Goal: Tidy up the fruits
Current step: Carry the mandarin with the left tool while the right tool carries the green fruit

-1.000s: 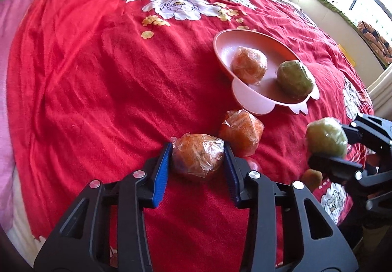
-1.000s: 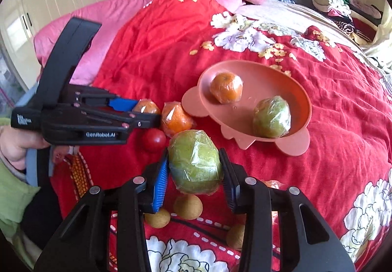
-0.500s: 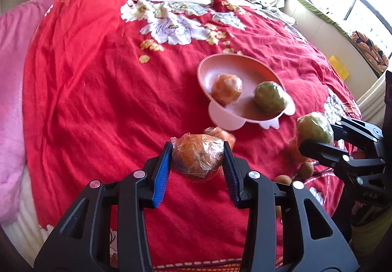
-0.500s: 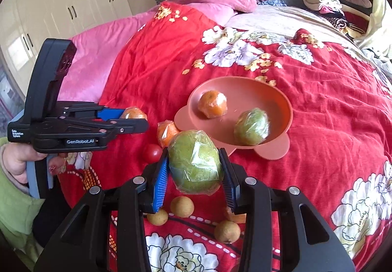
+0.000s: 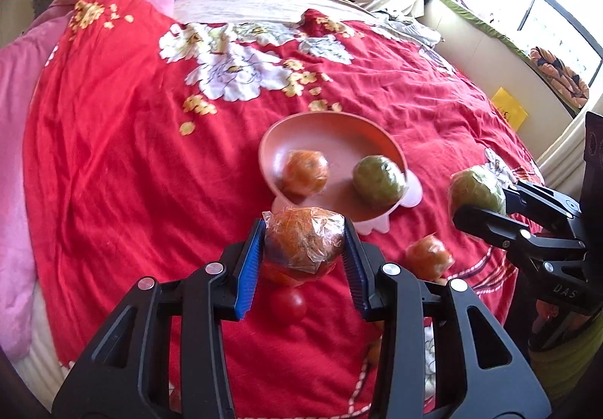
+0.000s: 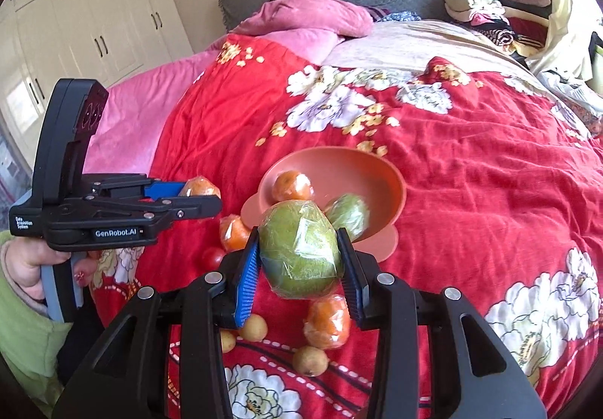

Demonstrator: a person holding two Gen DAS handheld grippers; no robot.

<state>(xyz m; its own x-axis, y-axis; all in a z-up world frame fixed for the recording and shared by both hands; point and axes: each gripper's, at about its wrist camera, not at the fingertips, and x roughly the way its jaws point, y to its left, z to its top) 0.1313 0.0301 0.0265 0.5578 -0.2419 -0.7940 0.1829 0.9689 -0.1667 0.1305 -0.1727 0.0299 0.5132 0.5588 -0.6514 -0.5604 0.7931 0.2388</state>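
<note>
My left gripper (image 5: 303,249) is shut on a plastic-wrapped orange (image 5: 303,243), held in the air above the red bedspread. My right gripper (image 6: 299,260) is shut on a wrapped green fruit (image 6: 299,249), also lifted. In the left wrist view the right gripper (image 5: 478,198) shows at the right with the green fruit (image 5: 475,189). In the right wrist view the left gripper (image 6: 201,192) holds the orange (image 6: 199,188) at the left. A pink bowl (image 5: 301,125) (image 6: 392,177) on the bed holds one orange (image 5: 305,172) and one green fruit (image 5: 378,179).
Loose on the bedspread lie a wrapped orange (image 5: 429,256) (image 6: 233,232), another orange (image 6: 327,323), a small red tomato (image 5: 287,303) (image 6: 213,257) and small brown fruits (image 6: 309,360). Pink pillows (image 6: 301,17) and piled clothes (image 6: 482,9) sit at the bed's head.
Both grippers have risen with their fruits. The bed and bowl look farther away, and more of the headboard and room shows. The tomato has come into the left wrist view.
</note>
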